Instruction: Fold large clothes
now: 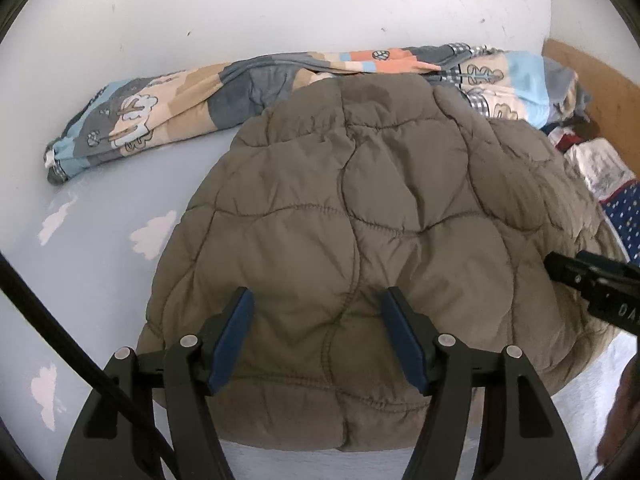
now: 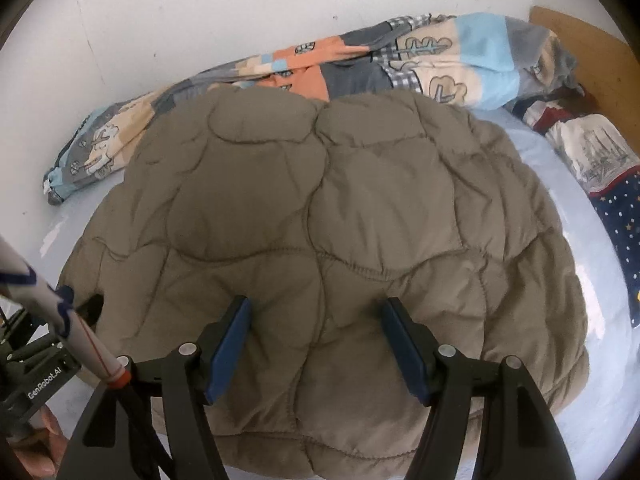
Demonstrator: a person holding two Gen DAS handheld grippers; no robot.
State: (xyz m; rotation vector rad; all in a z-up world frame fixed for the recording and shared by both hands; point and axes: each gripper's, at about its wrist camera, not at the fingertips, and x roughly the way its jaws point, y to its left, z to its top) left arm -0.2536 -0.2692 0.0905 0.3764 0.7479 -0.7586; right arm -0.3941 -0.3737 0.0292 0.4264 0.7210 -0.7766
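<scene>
Olive-brown quilted jacket [image 1: 360,216] lies spread flat and puffy on the pale-blue bed sheet [image 1: 100,240]

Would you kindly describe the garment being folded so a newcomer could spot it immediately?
On the pale blue cloud-print bedsheet, before the rolled patchwork cartoon duvet along the white wall, lies the olive-brown quilted puffer jacket. It alone is plain-coloured and puffy with curved stitching.

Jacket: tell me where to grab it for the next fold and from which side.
Take the jacket at its near hem, coming in low from the front edge of the bed. It lies flat and puffy, so the thin stitched hem is likely the only part the open left gripper and right gripper can close over.
</scene>
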